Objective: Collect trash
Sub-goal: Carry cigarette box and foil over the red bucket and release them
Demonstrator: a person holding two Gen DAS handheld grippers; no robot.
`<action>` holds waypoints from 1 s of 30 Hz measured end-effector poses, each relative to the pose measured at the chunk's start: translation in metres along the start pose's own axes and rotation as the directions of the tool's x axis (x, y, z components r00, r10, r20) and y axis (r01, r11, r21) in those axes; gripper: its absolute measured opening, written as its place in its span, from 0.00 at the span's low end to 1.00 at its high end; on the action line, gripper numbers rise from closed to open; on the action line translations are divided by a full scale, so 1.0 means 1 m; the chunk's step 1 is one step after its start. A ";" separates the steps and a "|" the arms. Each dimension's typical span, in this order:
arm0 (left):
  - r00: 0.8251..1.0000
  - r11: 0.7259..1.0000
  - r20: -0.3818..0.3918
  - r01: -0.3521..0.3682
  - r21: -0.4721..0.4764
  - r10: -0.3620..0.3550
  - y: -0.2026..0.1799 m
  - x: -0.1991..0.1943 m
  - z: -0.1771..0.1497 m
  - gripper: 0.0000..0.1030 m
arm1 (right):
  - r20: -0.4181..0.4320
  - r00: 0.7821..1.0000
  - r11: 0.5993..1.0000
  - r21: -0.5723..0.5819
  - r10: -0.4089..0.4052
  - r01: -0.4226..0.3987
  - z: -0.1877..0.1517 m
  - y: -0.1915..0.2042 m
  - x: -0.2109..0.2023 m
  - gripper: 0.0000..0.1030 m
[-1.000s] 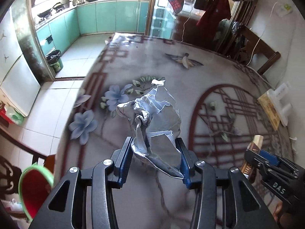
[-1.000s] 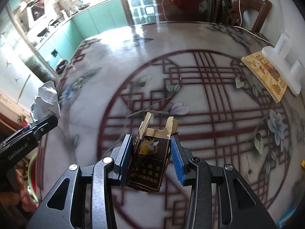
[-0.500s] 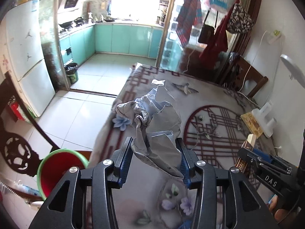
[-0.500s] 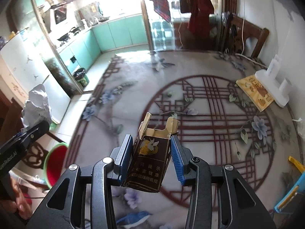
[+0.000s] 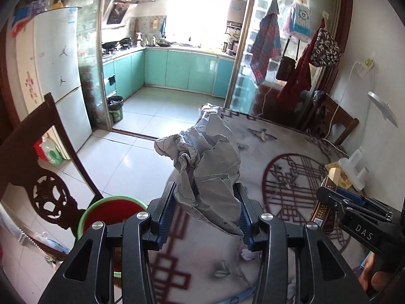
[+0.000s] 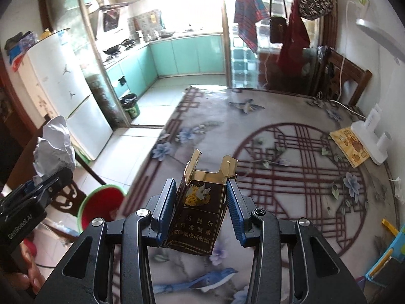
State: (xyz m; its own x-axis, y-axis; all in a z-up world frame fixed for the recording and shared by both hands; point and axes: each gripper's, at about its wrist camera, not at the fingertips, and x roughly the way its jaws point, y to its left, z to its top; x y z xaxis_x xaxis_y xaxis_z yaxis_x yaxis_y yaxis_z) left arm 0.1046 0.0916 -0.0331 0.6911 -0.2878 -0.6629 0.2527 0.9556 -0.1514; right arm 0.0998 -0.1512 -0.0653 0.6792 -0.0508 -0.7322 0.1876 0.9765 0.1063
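Both grippers had lifted off the table since a second ago. Left gripper (image 5: 206,211) clamped crumpled paper (image 5: 210,167) at frame center; right gripper (image 6: 201,209) gripped an empty cigarette pack (image 6: 200,210). Carry step; likely next, drop both into the red bin (image 5: 106,210), lower left. Chair back (image 5: 38,167) crowded it.

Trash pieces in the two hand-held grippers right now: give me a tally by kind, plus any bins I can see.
Crumpled paper: 1, in the left hand-held gripper
Empty cigarette pack: 1, in the right hand-held gripper
Red bucket with green rim: 1, on the floor beside the table
Dark kitchen bin: 1, by the doorway
Total: 2 trash pieces held, 2 containers.
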 end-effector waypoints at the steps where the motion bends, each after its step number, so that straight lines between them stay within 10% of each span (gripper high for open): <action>1: 1.000 1.000 0.004 -0.004 -0.004 0.004 0.006 -0.006 -0.002 0.41 | 0.002 1.000 1.000 -0.006 0.004 -0.004 -0.001 0.004 -0.001 0.38; 30: 0.992 0.987 -0.010 -0.124 -0.107 0.123 0.144 -0.038 -0.034 0.41 | -0.021 0.995 0.988 -0.123 0.094 -0.096 -0.017 0.128 0.006 0.38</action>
State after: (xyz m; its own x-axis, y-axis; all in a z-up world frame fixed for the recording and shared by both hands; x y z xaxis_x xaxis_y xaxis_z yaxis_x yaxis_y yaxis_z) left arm 0.0918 0.2424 -0.0544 0.7101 -0.1672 -0.6839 0.0913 0.9851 -0.1459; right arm 0.1158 -0.0232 -0.0681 0.6791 0.0452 -0.7327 0.0333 0.9952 0.0923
